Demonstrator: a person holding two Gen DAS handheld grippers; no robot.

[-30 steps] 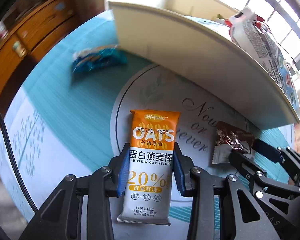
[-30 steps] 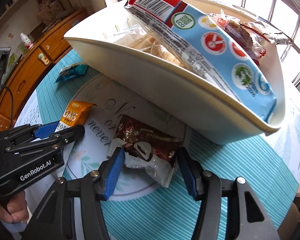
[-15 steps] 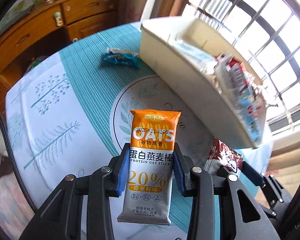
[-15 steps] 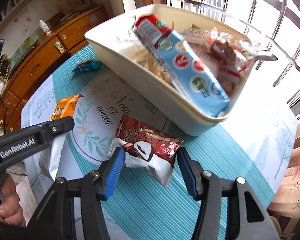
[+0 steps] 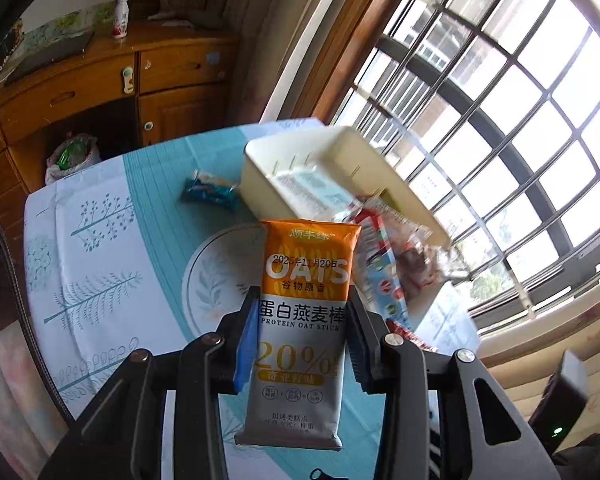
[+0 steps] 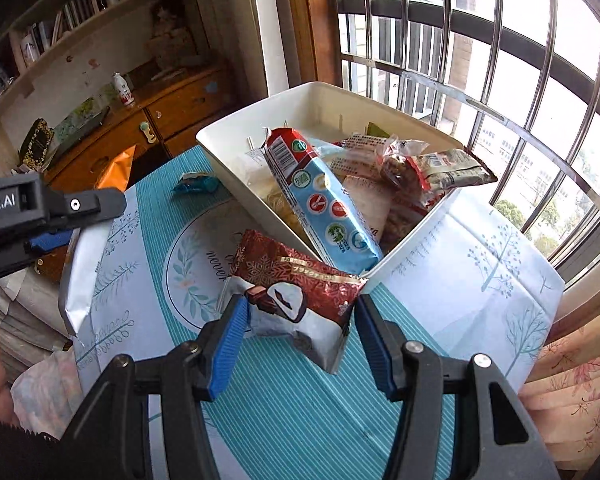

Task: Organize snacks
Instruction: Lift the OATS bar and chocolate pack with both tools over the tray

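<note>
I hold two snacks clear of the table (image 6: 480,264), short of the white bin (image 6: 236,136), so that each can be carried over its rim and dropped in. The left gripper (image 5: 298,338) is clamped across the middle of the oat bar (image 5: 302,320), pads on its two long edges. The bar's long axis runs along the fingers, orange end pointing forward toward the bin, silver end back toward the camera. The right gripper (image 6: 298,330) pinches the red chocolate snack packet (image 6: 296,292) by its sides. This packet lies crosswise, long axis spanning the jaws, and hangs just in front of the bin's near corner. A blue wrapped snack (image 6: 196,184) lies on the table beside the bin's left wall, not yet collected.
</note>
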